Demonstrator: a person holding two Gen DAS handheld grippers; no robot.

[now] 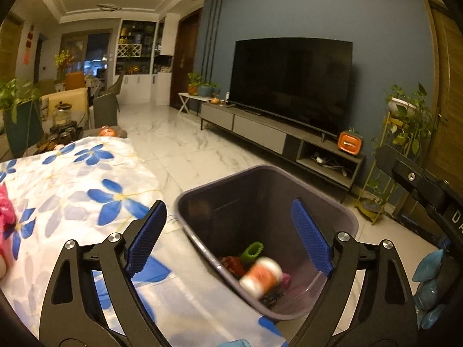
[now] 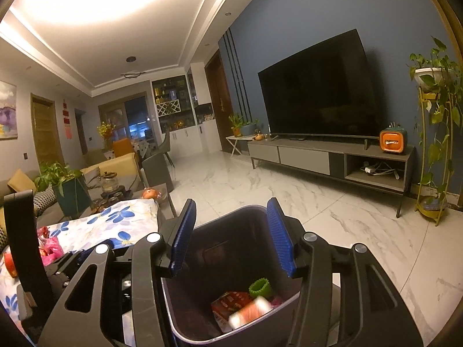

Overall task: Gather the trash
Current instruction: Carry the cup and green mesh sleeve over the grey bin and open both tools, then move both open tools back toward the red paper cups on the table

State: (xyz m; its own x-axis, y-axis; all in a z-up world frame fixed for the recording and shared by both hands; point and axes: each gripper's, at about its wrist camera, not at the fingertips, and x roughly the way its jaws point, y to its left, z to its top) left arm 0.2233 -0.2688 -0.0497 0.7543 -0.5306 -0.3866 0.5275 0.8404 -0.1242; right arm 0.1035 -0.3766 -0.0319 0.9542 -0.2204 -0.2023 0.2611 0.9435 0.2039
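Observation:
A dark purple bin [image 1: 185, 199] stands on the floor beside the table, and my left gripper [image 1: 228, 205] hangs open above it, empty. An orange and white can [image 1: 260, 276] is blurred inside the bin, apart from both pads, above a green ring [image 1: 253, 251] and a red packet [image 1: 231, 263]. My right gripper [image 2: 231, 202] is also open and empty over the bin [image 2: 231, 248], with the blurred can [image 2: 249, 312], green ring [image 2: 260, 287] and red packet [image 2: 228, 303] below it. Pink wrappers [image 2: 50, 248] lie on the flowered tablecloth [image 2: 115, 225].
The table with its flowered cloth [image 1: 72, 179] is left of the bin, with a glass jar [image 1: 62, 114] at its far end. A TV stand [image 1: 260, 133] and a plant stand [image 1: 405, 144] line the blue wall. Marble floor lies between. A blue-gloved hand [image 1: 431, 274] shows at right.

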